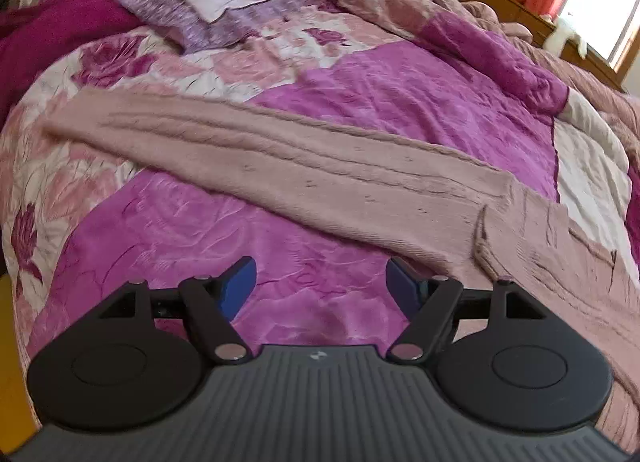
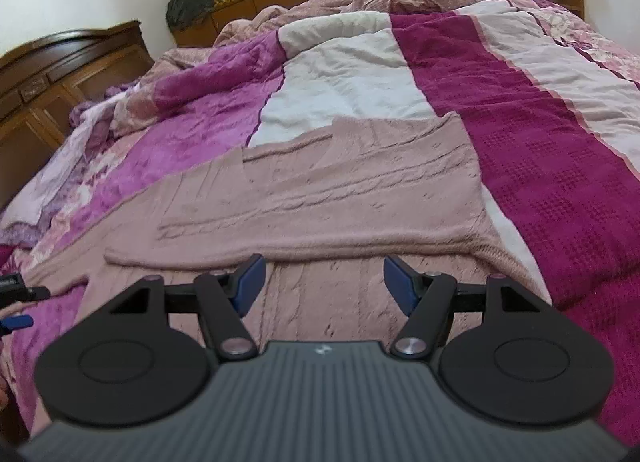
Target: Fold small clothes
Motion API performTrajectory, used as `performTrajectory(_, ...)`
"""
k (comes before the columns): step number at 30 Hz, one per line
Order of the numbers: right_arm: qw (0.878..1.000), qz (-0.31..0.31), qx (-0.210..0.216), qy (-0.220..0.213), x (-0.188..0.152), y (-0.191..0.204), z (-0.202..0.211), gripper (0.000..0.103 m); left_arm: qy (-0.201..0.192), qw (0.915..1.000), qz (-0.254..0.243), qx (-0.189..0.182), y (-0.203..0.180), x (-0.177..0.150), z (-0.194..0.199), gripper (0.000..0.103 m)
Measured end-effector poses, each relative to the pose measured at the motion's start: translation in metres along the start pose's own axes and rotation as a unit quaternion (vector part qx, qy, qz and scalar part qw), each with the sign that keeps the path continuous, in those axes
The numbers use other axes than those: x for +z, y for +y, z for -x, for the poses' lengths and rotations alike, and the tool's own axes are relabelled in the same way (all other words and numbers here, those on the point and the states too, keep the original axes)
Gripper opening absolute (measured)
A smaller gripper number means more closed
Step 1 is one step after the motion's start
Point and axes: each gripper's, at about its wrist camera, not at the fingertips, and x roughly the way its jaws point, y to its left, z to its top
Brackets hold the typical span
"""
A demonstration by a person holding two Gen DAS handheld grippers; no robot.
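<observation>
Knitted in dusty pink, the sweater (image 1: 304, 165) lies flat on the bed's purple floral blanket (image 1: 168, 229), one sleeve stretched out to the left in the left wrist view. Left gripper (image 1: 320, 286): blue pads spread apart, nothing between them, poised over bare blanket just beside the sweater's lower edge. No container is visible in either view. Right wrist view, left to right: a wooden headboard (image 2: 60, 73); the sweater (image 2: 340, 197), folded over on itself; a magenta waffle-weave blanket (image 2: 560, 189) beneath its right edge. Right gripper (image 2: 324, 286): pads likewise spread, gripping nothing, over the sweater's near fold.
</observation>
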Motion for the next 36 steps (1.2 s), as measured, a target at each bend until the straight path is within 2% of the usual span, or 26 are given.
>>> performTrajectory(12, 0.999, 0.011, -0.020, 0.024, -0.012, 0.016, 0.000, 0.068, -0.004, 0.9961, 0.081, -0.034, 0.031, 0.018, -0.021, 0.078)
performTrajectory(19, 0.999, 0.014, -0.031, 0.029, -0.014, 0.020, -0.003, 0.068, 0.000, 0.9869, 0.155, -0.045, 0.047, 0.023, -0.045, 0.079)
performTrajectory(28, 0.998, 0.013, -0.041, 0.038, -0.015, 0.021, -0.008, 0.068, -0.021, 0.9805, 0.189, -0.049, 0.055, 0.030, -0.057, 0.079)
performTrajectory(36, 0.998, 0.003, -0.051, 0.030, -0.012, 0.013, -0.006, 0.068, -0.049, 0.9781, 0.193, -0.061, 0.070, 0.041, -0.070, 0.079)
